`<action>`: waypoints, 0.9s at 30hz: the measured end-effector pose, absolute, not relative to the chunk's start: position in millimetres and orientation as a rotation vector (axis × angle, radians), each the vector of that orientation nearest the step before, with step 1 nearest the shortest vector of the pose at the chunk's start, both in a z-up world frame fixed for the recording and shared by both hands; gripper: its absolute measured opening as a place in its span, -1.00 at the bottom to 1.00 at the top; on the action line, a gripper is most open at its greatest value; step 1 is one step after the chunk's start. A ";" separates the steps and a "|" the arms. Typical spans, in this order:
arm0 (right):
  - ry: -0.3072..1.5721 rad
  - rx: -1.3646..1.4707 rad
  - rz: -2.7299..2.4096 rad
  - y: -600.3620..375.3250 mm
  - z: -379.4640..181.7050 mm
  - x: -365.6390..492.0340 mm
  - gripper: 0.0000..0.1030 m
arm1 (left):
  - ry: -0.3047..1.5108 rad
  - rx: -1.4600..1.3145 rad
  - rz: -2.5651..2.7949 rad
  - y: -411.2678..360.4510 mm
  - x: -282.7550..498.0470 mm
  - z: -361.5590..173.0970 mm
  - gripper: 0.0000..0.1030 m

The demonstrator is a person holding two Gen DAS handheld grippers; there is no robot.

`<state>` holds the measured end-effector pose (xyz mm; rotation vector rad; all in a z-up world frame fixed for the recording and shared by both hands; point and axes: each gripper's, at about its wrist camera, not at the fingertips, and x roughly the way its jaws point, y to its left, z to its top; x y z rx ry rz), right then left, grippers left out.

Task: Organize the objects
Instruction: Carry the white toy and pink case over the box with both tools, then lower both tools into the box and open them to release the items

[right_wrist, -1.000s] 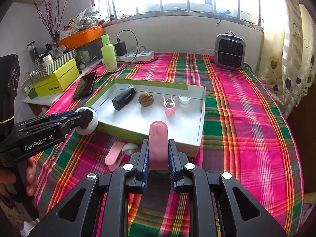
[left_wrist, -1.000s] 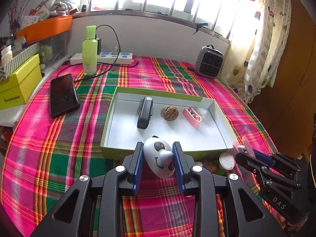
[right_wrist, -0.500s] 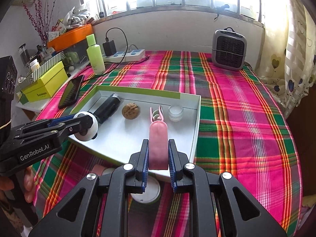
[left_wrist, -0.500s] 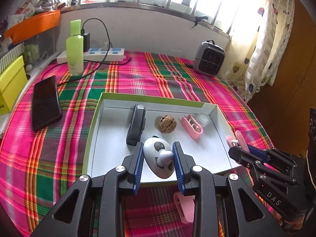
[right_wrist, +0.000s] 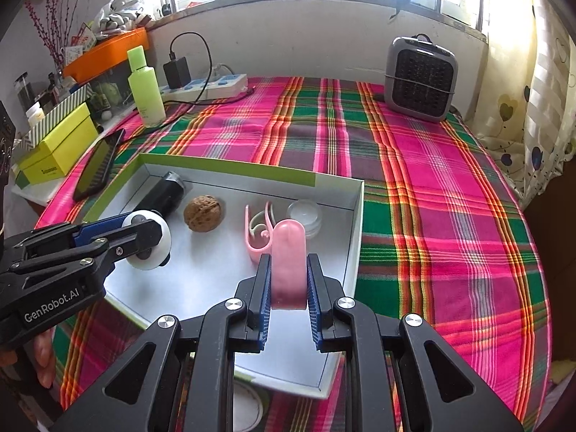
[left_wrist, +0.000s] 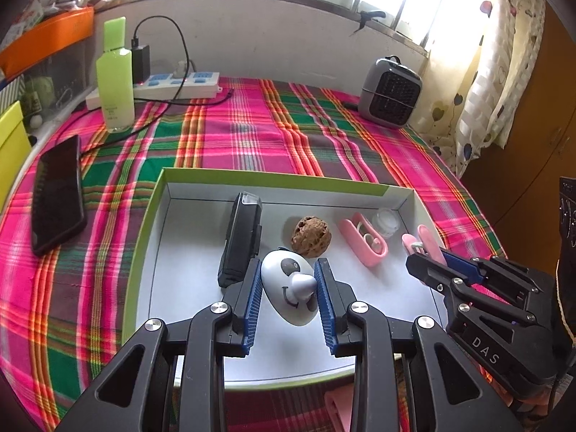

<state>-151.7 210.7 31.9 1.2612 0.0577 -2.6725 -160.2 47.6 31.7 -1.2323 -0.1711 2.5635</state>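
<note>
My left gripper (left_wrist: 288, 273) is shut on a white panda toy (left_wrist: 289, 288) and holds it over the white tray (left_wrist: 273, 183) with a green rim. My right gripper (right_wrist: 288, 270) is shut on a pink clip (right_wrist: 288, 252) above the tray's right part (right_wrist: 354, 216). In the tray lie a black device (left_wrist: 241, 234), a walnut (left_wrist: 310, 235), another pink clip (left_wrist: 363, 239) and a small clear jar (left_wrist: 385, 217). The right gripper also shows in the left wrist view (left_wrist: 424, 252); the left gripper with the panda shows in the right wrist view (right_wrist: 151, 239).
A black phone (left_wrist: 55, 194), a green bottle (left_wrist: 115, 79), a power strip (left_wrist: 172, 86) and a small grey heater (left_wrist: 390, 93) stand on the plaid tablecloth. Yellow boxes (right_wrist: 54, 147) sit at the left. A pink clip (left_wrist: 338, 406) and a round lid (right_wrist: 248, 406) lie before the tray.
Both grippers moved forward from in front of the tray to over it, each still holding its object.
</note>
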 end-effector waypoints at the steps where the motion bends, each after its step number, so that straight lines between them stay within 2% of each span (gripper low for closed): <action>1: 0.058 1.267 -2.671 210.9 30.6 -153.0 -0.63 | -0.177 -1.242 2.556 47.8 -162.5 30.2 -0.47; 27: 0.091 1.307 -2.608 199.9 16.1 -173.8 -0.63 | -0.177 -1.282 2.548 45.3 -182.1 19.3 -0.46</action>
